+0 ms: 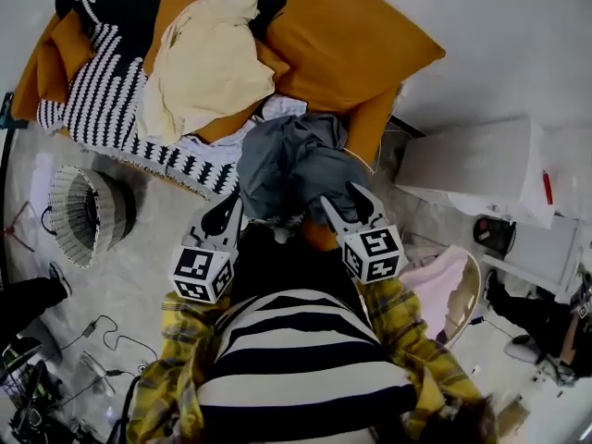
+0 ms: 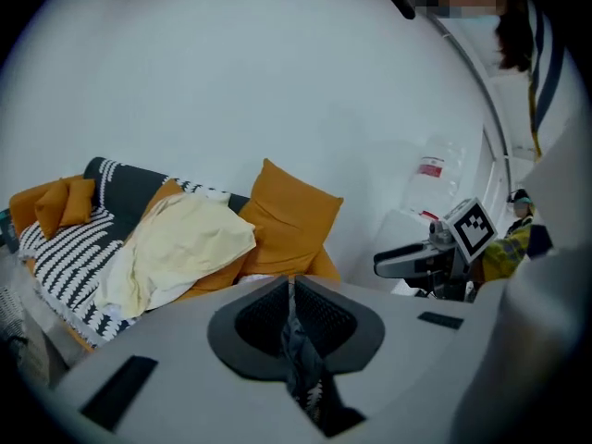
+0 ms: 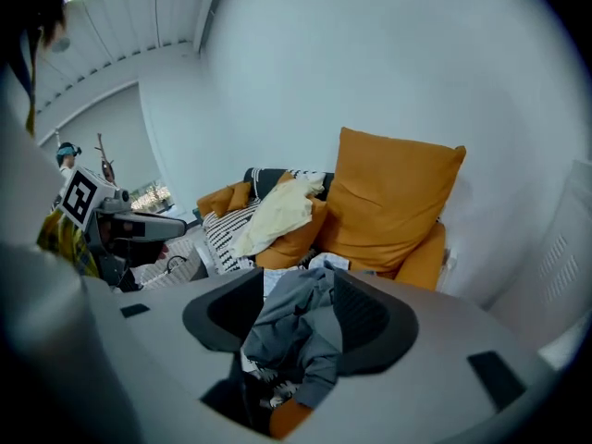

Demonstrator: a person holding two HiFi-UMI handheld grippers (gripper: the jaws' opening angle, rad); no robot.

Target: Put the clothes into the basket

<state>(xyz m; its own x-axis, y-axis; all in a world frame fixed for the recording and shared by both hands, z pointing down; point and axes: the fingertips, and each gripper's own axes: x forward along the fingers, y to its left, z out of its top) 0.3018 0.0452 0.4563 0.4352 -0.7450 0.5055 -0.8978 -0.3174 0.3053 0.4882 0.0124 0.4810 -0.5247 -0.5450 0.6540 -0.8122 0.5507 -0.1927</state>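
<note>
A grey garment (image 1: 296,169) hangs over the sofa's front edge, just ahead of both grippers. My left gripper (image 1: 229,209) is shut, and the left gripper view shows a thin fold of the grey cloth (image 2: 298,350) pinched between its pads. My right gripper (image 1: 344,200) stands wide. A thick bunch of the grey garment (image 3: 296,331) fills its gap, touches both pads and droops below them. A cream garment (image 1: 208,63) lies on the sofa further back. The woven basket (image 1: 88,215) lies on the floor to the left, apart from both grippers.
The sofa carries a black-and-white striped blanket (image 1: 102,100) and big orange cushions (image 1: 347,44). A white cabinet (image 1: 472,169) stands at the right. Near it a round tub holds pink cloth (image 1: 439,280). Cables (image 1: 102,340) trail across the floor at lower left.
</note>
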